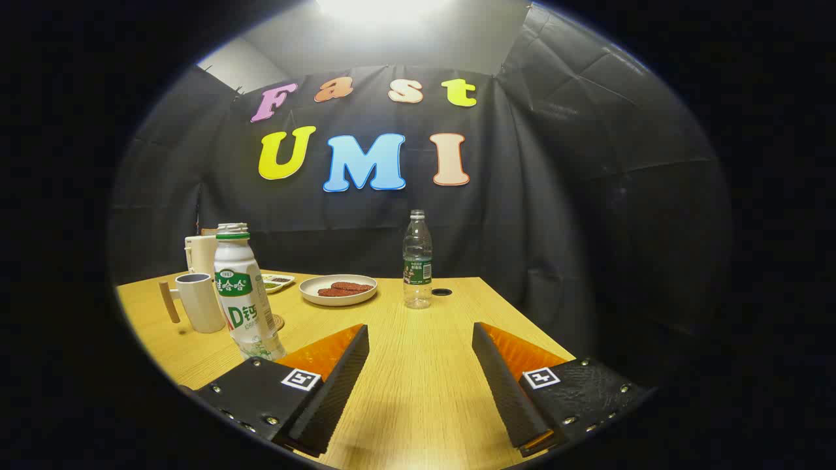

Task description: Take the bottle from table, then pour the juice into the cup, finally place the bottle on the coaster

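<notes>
A white bottle (243, 297) with a green band and label stands upright on the wooden table (418, 391), just ahead of my left finger (339, 385) and outside the gap. To its left stands a pale cup (201, 301) with a wooden handle. A small round coaster (279, 322) peeks out right behind the bottle's base. My gripper (420, 331) is open over bare table, with nothing between its fingers. Farther off, beyond the fingers, a clear plastic water bottle (417, 261) stands upright.
A round plate (338, 290) with brown patties sits at the back between the two bottles. A small dish (277, 282) and a white container (199, 251) stand behind the cup. A dark hole (442, 292) lies in the table beside the water bottle.
</notes>
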A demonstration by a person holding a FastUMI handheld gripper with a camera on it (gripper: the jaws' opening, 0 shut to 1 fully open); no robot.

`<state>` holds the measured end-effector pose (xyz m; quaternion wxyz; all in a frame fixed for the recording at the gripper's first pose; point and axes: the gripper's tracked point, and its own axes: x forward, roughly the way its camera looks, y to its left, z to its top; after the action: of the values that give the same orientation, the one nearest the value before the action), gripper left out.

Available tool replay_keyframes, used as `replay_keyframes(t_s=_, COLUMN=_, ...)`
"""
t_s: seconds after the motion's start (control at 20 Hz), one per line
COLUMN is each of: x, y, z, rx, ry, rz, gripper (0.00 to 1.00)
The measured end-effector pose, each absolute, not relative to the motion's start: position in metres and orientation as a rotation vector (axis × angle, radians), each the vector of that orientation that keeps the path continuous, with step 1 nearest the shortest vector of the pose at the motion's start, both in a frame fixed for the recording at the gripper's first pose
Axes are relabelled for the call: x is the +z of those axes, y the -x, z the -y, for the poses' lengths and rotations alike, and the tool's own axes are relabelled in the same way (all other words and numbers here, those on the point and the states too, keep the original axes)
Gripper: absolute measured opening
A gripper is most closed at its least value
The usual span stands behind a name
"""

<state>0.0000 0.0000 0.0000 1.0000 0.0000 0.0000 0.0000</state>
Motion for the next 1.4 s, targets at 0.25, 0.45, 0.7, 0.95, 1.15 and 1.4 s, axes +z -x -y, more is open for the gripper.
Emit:
replay_keyframes(t_s=0.25, x=0.011, y=-0.025, z=0.009, rx=-0.007, ry=-0.070, rz=0.034, gripper=0.97)
replay_keyframes(t_s=0.45, x=0.037, y=-0.032, z=0.005, rx=-0.012, ry=-0.024, rz=0.112, gripper=0.97)
replay_keyframes(t_s=0.7, x=0.075, y=-0.016, z=-0.014, rx=0.008, ry=0.034, rz=0.150, gripper=0.97)
replay_keyframes(t_s=0.95, x=0.093, y=0.007, z=-0.040, rx=0.082, ry=-0.008, rz=0.165, gripper=0.97)
replay_keyframes(t_s=1.15, x=0.098, y=0.021, z=-0.051, rx=0.112, ry=-0.011, rz=0.166, gripper=0.97)
replay_keyframes(t_s=1.4, x=0.084, y=0.031, z=-0.065, rx=0.149, ry=-0.035, rz=0.121, gripper=0.97)
